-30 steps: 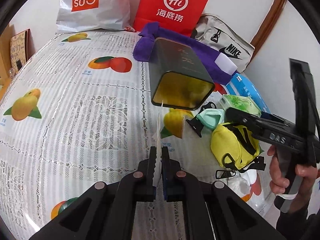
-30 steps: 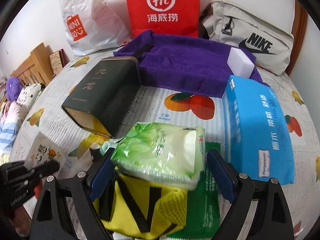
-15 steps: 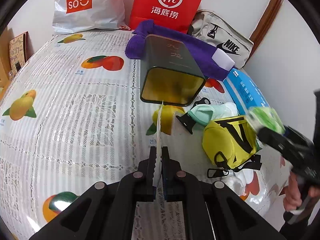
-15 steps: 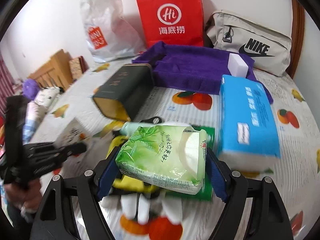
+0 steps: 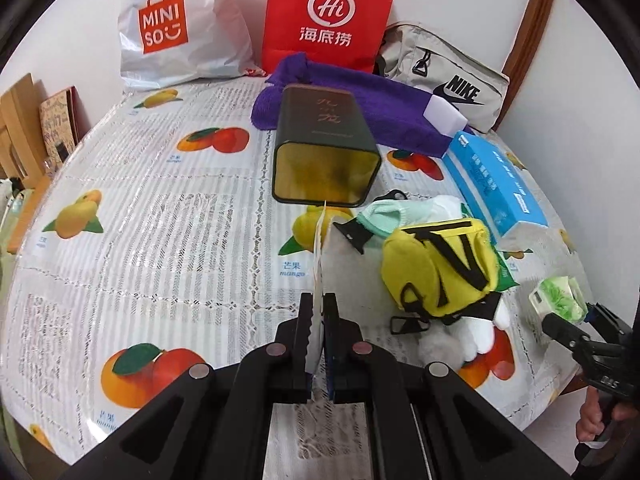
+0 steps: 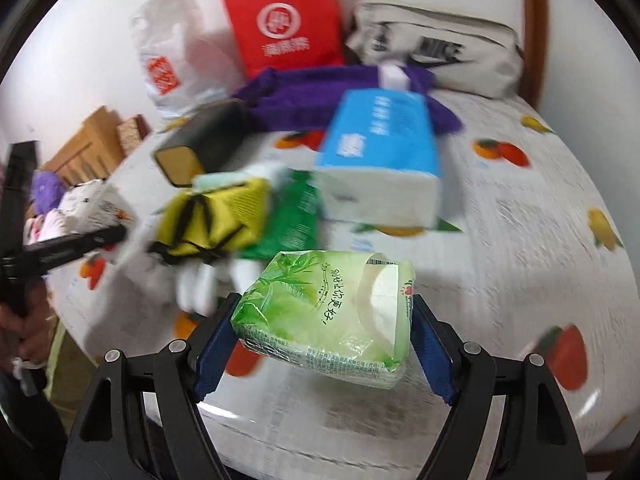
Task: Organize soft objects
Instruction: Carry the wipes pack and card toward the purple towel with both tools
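My right gripper (image 6: 326,304) is shut on a green tissue pack (image 6: 324,320), held up off the table near its front right edge. The left wrist view catches that pack (image 5: 556,300) at far right, in the right gripper (image 5: 560,318). My left gripper (image 5: 319,300) is shut on a thin white packet (image 5: 320,248), seen edge-on. From the right wrist view the packet (image 6: 96,204) shows a cartoon print above the left gripper (image 6: 116,232). A yellow pouch (image 5: 440,268) lies between the two grippers, beside a mint cloth (image 5: 380,216) and a white plush (image 5: 472,332).
A dark green tin (image 5: 324,152) lies on its side, its open mouth facing my left gripper. Behind it are a purple towel (image 5: 360,108) with a white block (image 5: 444,114), and a blue tissue box (image 5: 496,184). Shopping bags (image 5: 328,12) and a grey bag (image 5: 444,76) line the wall.
The right gripper has closed on the green pack, lifted it and pulled it back to the table's near right edge. The left gripper has drawn back and up a little with the white packet.
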Available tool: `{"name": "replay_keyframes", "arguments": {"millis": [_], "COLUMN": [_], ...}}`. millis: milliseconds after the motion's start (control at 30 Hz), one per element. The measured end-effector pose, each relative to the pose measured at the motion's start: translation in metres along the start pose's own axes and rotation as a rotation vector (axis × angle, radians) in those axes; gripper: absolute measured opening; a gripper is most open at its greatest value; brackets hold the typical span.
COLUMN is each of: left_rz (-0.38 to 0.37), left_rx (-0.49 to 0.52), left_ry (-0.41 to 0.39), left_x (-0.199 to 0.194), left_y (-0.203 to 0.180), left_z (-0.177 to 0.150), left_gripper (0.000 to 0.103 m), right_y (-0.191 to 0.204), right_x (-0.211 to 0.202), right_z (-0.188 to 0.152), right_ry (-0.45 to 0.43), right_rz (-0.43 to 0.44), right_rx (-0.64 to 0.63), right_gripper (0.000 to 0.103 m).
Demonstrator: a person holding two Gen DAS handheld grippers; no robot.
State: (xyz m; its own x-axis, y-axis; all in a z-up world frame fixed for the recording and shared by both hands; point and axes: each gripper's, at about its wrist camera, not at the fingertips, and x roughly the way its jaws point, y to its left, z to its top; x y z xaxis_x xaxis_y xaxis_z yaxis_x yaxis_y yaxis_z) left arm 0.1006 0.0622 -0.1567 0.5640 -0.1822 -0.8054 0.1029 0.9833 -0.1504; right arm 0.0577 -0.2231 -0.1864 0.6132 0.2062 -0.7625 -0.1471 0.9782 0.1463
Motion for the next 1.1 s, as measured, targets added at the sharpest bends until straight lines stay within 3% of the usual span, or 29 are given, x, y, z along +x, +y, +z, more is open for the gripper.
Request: {"name": "replay_keyframes", "arguments": {"millis": [167,467,767,1100], "left_rz": [0.08,0.109,0.119,0.112], "left_rx": [0.025,0.052,0.083,0.085], "left_ry": [-0.05,-0.102,-0.121,-0.138], "left_x": [-0.021,-0.046,-0.054,-0.05], "left_y": [-0.012,-0.028,-0.04,-0.04], "left_z": [0.004,0.024,0.051,0.095], "left_gripper": [0.005,0.005,0.005,0.005], "right_y": [-0.016,-0.019,-0.017,-0.018], "right_x": [0.003,-0.007,-0.028,-0.023], "right_z": [-0.006,0.006,0.038,0.086], "right_ry": [0.024,0.0,-0.066,-0.093], "right_rz": [-0.032,0.0,0.039,0.051], "right_rx": [0.025,0.037,0.027,0.015], "right_gripper": [0.08,0.08,0.08,0.08]}}
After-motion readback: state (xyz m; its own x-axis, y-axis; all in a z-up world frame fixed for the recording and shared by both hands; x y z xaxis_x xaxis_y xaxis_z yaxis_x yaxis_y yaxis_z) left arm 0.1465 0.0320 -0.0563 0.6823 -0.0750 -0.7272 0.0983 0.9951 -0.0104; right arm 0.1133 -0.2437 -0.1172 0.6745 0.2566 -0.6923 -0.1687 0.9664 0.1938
